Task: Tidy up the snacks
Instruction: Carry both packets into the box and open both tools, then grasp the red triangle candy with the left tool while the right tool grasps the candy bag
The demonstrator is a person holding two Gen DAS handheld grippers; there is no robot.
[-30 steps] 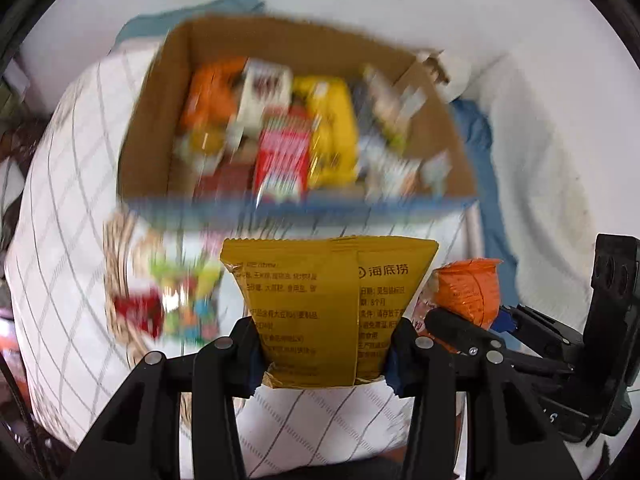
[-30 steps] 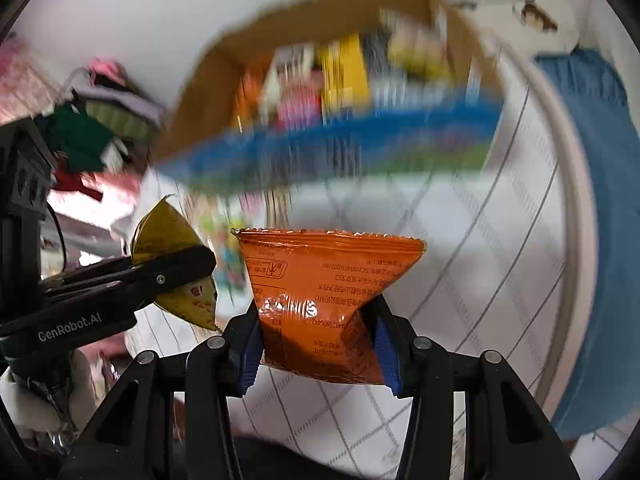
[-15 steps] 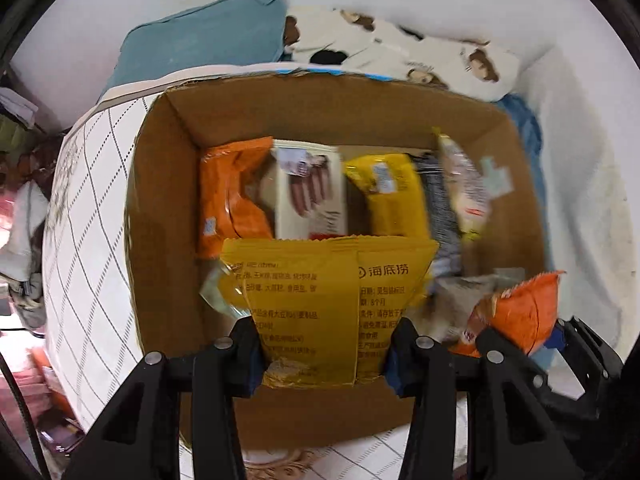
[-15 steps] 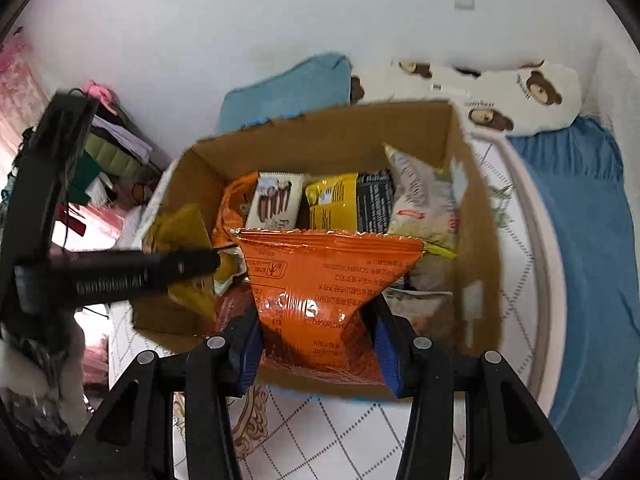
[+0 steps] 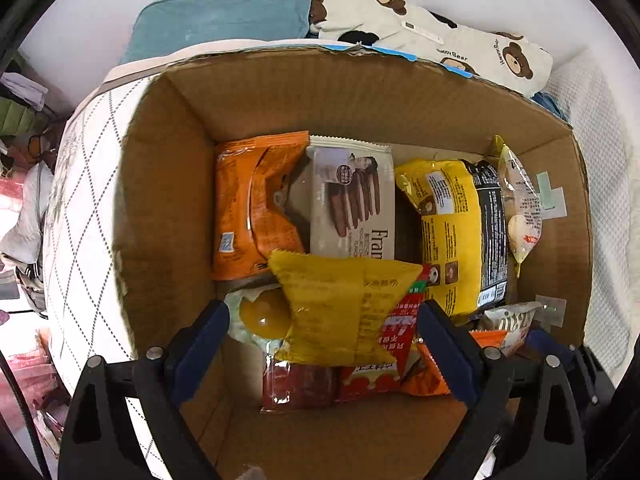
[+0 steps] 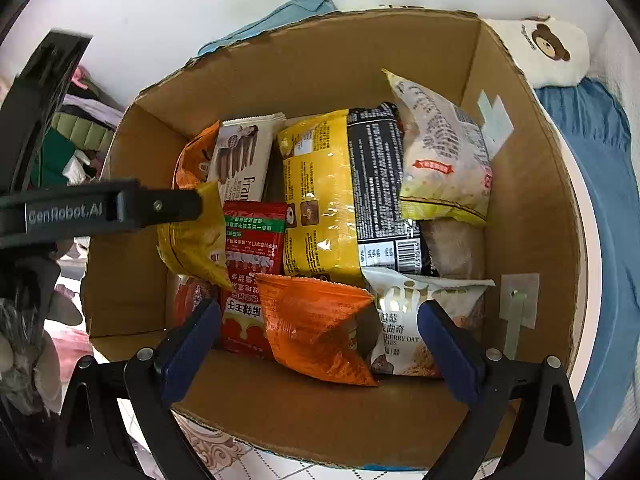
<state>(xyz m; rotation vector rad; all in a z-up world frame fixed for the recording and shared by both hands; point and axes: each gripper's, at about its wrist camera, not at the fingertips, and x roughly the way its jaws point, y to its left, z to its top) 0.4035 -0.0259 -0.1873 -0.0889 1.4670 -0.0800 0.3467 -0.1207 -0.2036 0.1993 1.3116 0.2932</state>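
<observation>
A cardboard box [image 5: 320, 100] holds several snack packs. My left gripper [image 5: 324, 344] points down into it and its jaws are opening. The yellow packet [image 5: 340, 312] sits loose and tilted between them, free of the blue pads, on top of a red packet [image 5: 380, 348]. My right gripper [image 6: 318, 324] hangs over the box's [image 6: 320, 60] near side, jaws also opening. The crumpled orange packet [image 6: 316, 328] lies between its pads without touching them, beside an oat cookie pack [image 6: 408, 320]. The left gripper's finger [image 6: 120, 208] reaches in from the left above the yellow packet [image 6: 196, 240].
In the box lie an orange pack [image 5: 256, 208], a biscuit pack [image 5: 352, 204], a yellow-and-black bag [image 5: 452, 232] and a white pouch [image 5: 520, 208]. Behind it are a blue pillow [image 5: 228, 12] and a bear-print pillow [image 5: 440, 40]. A quilted white cloth [image 5: 80, 200] lies to the left.
Both grippers moved from in front of the box to over it, then went from shut to open. The yellow and orange packets have left the pads and sunk onto the snacks below.
</observation>
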